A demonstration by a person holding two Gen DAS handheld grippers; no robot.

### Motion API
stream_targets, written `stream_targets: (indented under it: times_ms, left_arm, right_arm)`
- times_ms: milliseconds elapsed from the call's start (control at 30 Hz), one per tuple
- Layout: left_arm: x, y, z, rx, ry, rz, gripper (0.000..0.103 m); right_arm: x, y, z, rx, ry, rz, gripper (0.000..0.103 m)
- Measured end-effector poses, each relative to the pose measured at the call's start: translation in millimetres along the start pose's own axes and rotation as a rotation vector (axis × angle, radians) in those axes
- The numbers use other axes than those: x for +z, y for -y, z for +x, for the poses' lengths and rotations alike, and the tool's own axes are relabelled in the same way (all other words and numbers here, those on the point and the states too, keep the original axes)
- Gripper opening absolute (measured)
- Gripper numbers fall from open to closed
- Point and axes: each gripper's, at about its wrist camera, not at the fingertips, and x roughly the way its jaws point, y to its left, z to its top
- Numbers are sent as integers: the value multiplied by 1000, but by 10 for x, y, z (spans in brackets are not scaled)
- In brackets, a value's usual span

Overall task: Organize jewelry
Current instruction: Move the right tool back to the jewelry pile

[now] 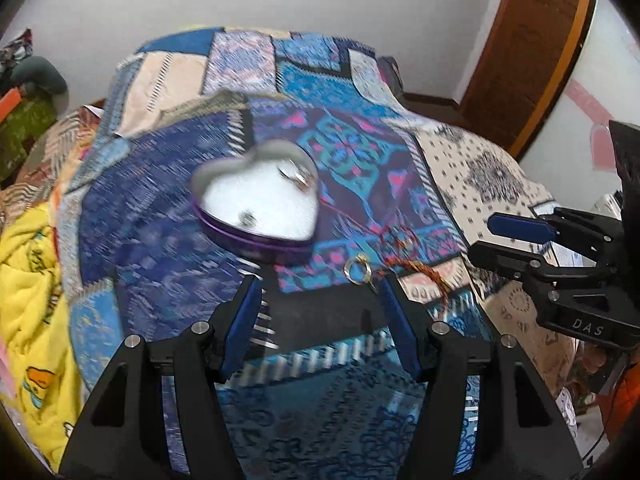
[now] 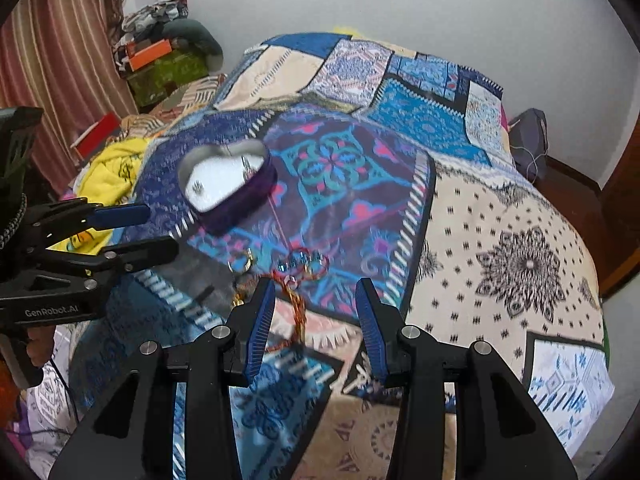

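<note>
Heart tin (image 1: 256,204) – purple rim, pale lining, maybe 2 trinkets; both grippers (image 1: 318,284) (image 2: 316,288) spread.

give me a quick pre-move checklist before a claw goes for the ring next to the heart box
1. Left claw open: ok, its fingers are spread and hold nothing.
2. Right claw open: ok, nothing between its fingers.
3. Ring reachable: ok, it lies loose on the patchwork quilt, just ahead of the left claw.
4. Heart-shaped box ready to receive: ok, no lid on it, white lining showing, small pieces already inside.
5. Ring free of the red-and-gold cord: cannot tell, the cord lies close beside it.
6. Image sharpness: not ok, both views are motion-blurred.
</note>
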Motion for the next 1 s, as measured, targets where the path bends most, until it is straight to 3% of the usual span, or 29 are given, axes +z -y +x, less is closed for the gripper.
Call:
stream_targets:
  times_ms: [167,333,433,533,1000]
  left_arm:
    - [-57,152,138,-37,-30,28,60]
    - [-55,248,272,-81,-53,26,37]
    - [-50,281,349,-121,-69,14,30]
    - [-41,288,420,-160,-89,-7,29]
    - [38,288,572,-144,-80,-34,28]
  right_arm:
    - [-125,78,59,1,-28,26,38]
    - [-174,148,70,-20,-31,35,38]
    - [-180,217,64,-3,-28,59,38]
    - [-180,245,92,0,-33,67,38]
    - [-222,154,207,93,-49,68,38]
